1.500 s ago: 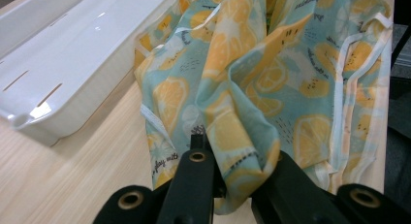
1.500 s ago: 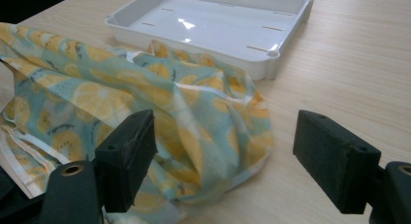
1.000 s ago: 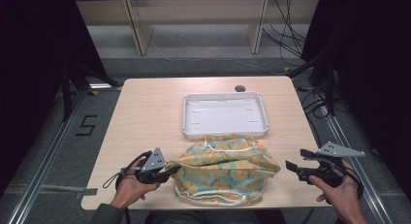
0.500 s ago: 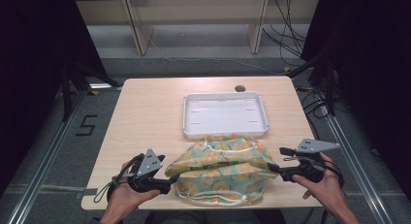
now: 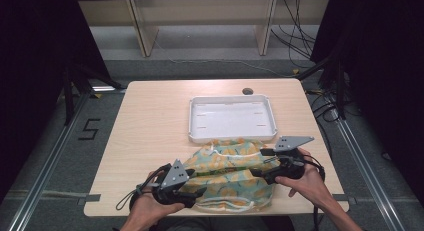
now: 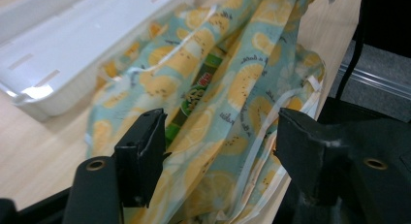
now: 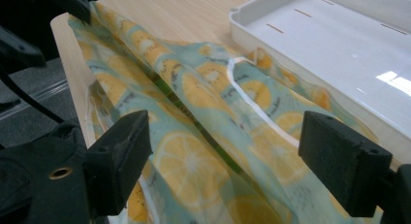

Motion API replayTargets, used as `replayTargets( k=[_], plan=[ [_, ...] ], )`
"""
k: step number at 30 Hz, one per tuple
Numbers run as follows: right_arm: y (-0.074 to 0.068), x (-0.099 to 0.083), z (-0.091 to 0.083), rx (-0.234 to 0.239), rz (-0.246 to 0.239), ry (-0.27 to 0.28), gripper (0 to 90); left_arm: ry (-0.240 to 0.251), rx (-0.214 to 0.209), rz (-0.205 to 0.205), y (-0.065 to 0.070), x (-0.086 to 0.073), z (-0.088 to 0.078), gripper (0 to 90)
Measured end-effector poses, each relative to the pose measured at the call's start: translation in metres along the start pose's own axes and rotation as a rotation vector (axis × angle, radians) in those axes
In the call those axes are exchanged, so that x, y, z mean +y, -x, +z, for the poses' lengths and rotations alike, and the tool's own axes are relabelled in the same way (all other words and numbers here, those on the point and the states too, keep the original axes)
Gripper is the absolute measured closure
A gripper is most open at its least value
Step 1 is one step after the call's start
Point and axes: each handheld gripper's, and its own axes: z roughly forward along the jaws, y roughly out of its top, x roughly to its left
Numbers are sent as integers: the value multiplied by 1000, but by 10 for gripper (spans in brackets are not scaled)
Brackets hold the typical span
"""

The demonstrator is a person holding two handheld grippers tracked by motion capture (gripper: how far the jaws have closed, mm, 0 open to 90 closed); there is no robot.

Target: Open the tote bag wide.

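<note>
A cloth bag [image 5: 227, 173] printed with lemon slices lies crumpled at the table's near edge, just in front of a white tray [image 5: 231, 118]. A green packet [image 6: 194, 95] peeks out between its folds. My left gripper [image 5: 201, 192] is at the bag's near left corner. Its jaws [image 6: 218, 120] have just been closing a little but stand apart, the cloth lying beyond and between them without being pinched. My right gripper [image 5: 260, 163] hovers over the bag's right side, with its jaws [image 7: 225, 122] wide open above the fabric [image 7: 203, 136].
The wooden table [image 5: 150, 121] has bare room on its left half and behind the tray. A small dark disc [image 5: 247, 91] sits near the far edge. Cables trail on the floor at the right, and shelving stands beyond the table.
The left gripper has let go of the bag's left edge and pulled back toward the near edge. The right gripper has moved left, from beside the bag to over its right side.
</note>
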Motion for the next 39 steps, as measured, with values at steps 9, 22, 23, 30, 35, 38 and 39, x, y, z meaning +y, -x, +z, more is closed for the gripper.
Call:
replayTargets(
  k=[9,22,23,30,35,38,39],
  plan=[
    [-4,17,27,32,-100,-73,360,-51,-10,50,1,6,32,430],
    [0,29,62,35,-181,-228,734,-155,-35,204,4,1,60,889],
    [3,30,63,16,-189,-229,776,-163,-49,214,6,0,60,889],
    [41,42,76,-56,-108,-232,900,-216,-90,259,15,-12,56,896],
    [60,52,86,-109,-83,-259,900,-247,-106,270,17,-17,55,896],
    [73,54,91,-154,-57,-281,900,-279,-111,290,20,-24,54,896],
    [75,53,93,-179,-27,-291,900,-279,-111,290,20,-24,54,897]
  ],
)
